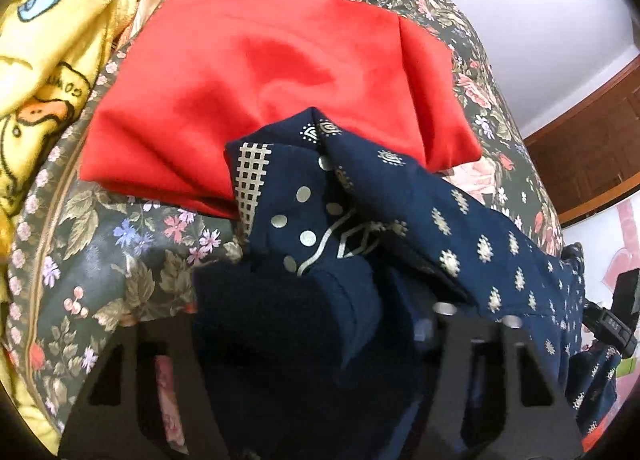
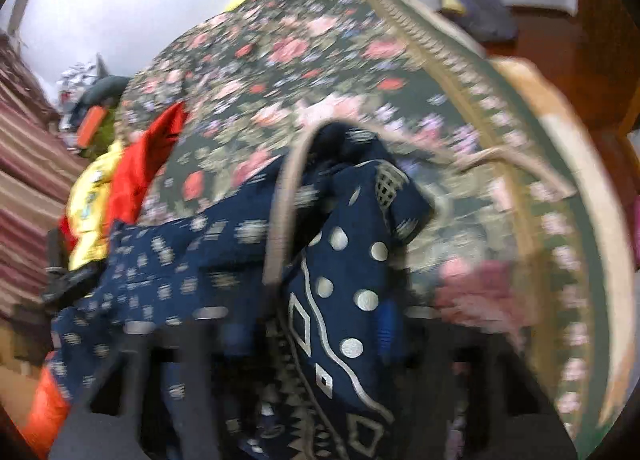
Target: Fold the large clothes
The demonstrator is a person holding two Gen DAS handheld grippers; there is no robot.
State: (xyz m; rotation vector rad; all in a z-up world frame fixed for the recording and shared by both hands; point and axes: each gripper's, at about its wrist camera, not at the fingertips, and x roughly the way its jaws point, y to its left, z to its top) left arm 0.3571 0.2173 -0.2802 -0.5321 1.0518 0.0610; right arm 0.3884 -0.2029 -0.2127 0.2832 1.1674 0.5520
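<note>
- The floral bedspread (image 1: 132,260) covers the whole bed, and everything happens on top of it.
- A red garment (image 1: 248,72) lies spread flat across the bed, beyond the left gripper (image 1: 320,340), with a yellow cartoon blanket (image 1: 48,40) bunched at its far side.
- The navy printed garment (image 1: 460,228) hangs between both tools, lifted clear of the bed, its long axis stretching from one gripper to the other; each holds an end, so neither is nearer.
- It's dark blue with pale gold motifs, dots, diamonds and a lattice border (image 2: 344,300), bunched and creased, not yet squared.
- Left gripper: cloth fills the gap between its fingers, clamped on the navy fabric, I'd judge.
- Right gripper (image 2: 304,360): blurred, fabric bundled between the fingers, apparently pinched too.
</note>
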